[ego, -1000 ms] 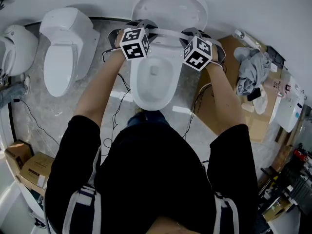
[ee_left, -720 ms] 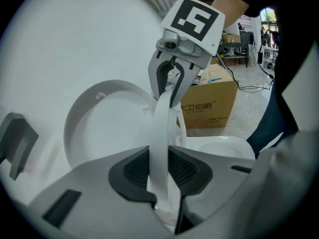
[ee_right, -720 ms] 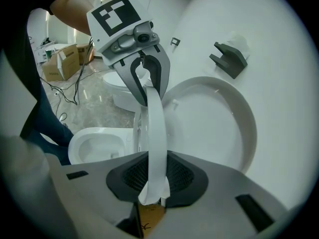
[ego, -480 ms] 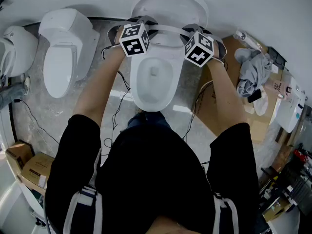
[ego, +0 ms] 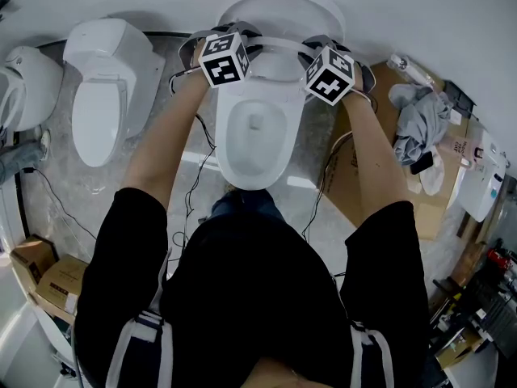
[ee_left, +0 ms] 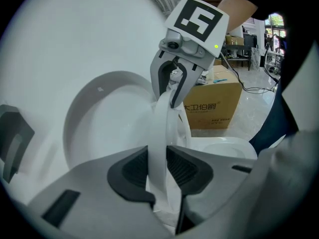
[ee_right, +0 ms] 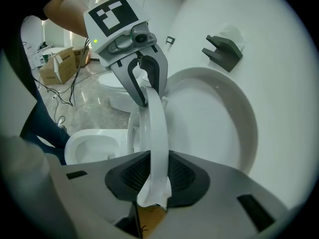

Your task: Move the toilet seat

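Observation:
A white toilet stands in the middle, its bowl (ego: 254, 136) open and its lid (ego: 279, 10) upright against the wall. The thin white seat ring (ego: 275, 45) is tipped up close to the lid and spans between both grippers. My left gripper (ee_left: 158, 171) has the seat's rim (ee_left: 162, 128) between its dark pads, which touch it on both sides. My right gripper (ee_right: 157, 176) pinches the opposite rim (ee_right: 157, 133) the same way. Both pairs of jaws have just been opening slightly, the seat still between them. Each gripper shows in the other's view, clamped on the ring's far side.
A second white toilet (ego: 105, 87) and a third fixture (ego: 24, 79) stand to the left. Flat cardboard (ego: 363, 160) with grey cloth (ego: 420, 120) lies at the right. Cables (ego: 190, 184) trail over the floor, and cardboard boxes (ego: 48, 277) sit at lower left.
Both grippers have moved a little towards the wall, carrying the seat ring closer to the upright lid.

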